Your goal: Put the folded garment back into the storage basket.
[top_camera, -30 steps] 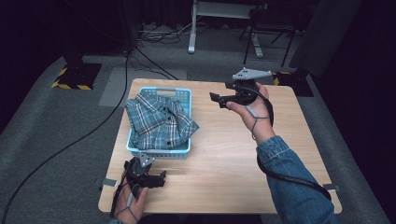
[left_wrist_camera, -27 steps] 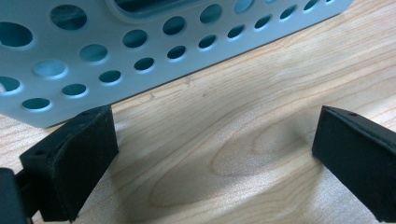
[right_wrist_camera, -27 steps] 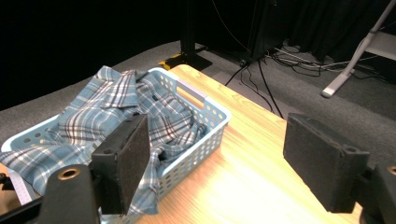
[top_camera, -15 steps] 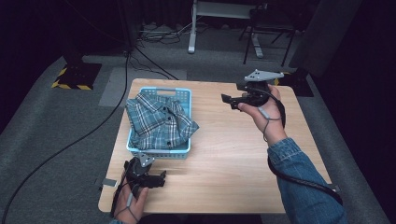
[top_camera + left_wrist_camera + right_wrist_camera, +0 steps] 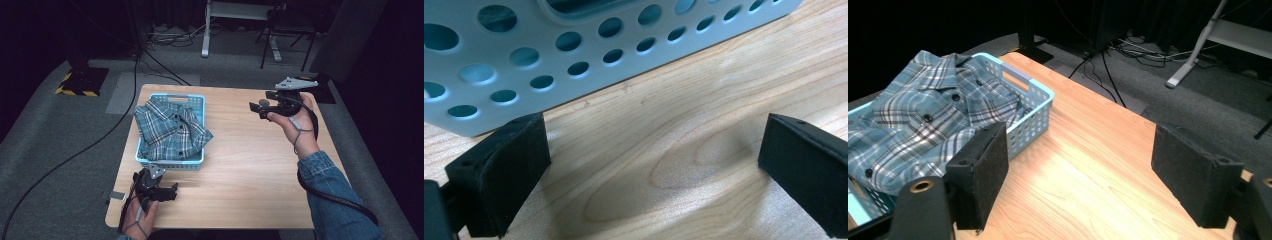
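Right tool (image 5: 260, 107) shifted toward frame right, jaws apart, empty. Left tool (image 5: 167, 192) open, empty, beside perforated plastic basket (image 5: 197, 102) of crumpled plaid shirt (image 5: 170, 130); wood-grain counter (image 5: 240, 165).

A light wooden table (image 5: 250, 165) bears a blue perforated basket (image 5: 196, 102) at its left side.

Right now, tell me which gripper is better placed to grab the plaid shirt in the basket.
Probably the left. The left gripper sits open on the table right beside the blue basket's near wall, just below the plaid shirt. The right gripper, also open, hangs above the table's far right, apart from the basket.
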Available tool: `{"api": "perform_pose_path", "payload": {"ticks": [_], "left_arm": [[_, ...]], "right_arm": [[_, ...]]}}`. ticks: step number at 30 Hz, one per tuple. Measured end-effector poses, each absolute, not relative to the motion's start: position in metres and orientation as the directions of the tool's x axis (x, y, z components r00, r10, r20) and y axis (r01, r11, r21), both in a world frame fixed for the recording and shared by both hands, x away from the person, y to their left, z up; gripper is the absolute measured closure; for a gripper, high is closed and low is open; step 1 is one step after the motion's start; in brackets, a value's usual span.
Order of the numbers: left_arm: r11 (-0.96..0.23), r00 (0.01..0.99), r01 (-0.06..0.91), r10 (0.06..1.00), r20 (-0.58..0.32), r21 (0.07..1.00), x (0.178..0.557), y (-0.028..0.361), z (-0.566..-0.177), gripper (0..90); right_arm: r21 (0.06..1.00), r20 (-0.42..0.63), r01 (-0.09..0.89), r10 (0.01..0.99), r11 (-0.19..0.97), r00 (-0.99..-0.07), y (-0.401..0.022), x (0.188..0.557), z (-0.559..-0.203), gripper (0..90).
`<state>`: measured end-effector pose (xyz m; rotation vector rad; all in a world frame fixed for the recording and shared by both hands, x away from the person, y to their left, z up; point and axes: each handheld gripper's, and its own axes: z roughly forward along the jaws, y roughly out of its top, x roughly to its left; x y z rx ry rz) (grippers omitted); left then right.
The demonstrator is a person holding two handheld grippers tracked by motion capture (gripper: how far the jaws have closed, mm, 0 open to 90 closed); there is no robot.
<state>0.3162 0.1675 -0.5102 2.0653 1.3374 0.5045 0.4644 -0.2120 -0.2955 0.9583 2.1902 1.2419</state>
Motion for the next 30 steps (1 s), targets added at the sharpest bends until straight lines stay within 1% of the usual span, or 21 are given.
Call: {"api": "perform_pose_path", "payload": {"ticks": [17, 30], "left_arm": [[-0.293, 0.411, 0.675, 0.911, -0.015, 0.677, 0.316, 0.168, -0.51, 0.0], [-0.294, 0.412, 0.675, 0.911, -0.015, 0.677, 0.316, 0.168, -0.51, 0.0]], "right_arm": [[0.857, -0.042, 0.379, 0.781, 0.349, -0.624, -0.252, 0.456, -0.302, 23.1], [0.848, -0.047, 0.395, 0.794, 0.352, -0.606, -0.274, 0.448, -0.305, 23.0]]}}
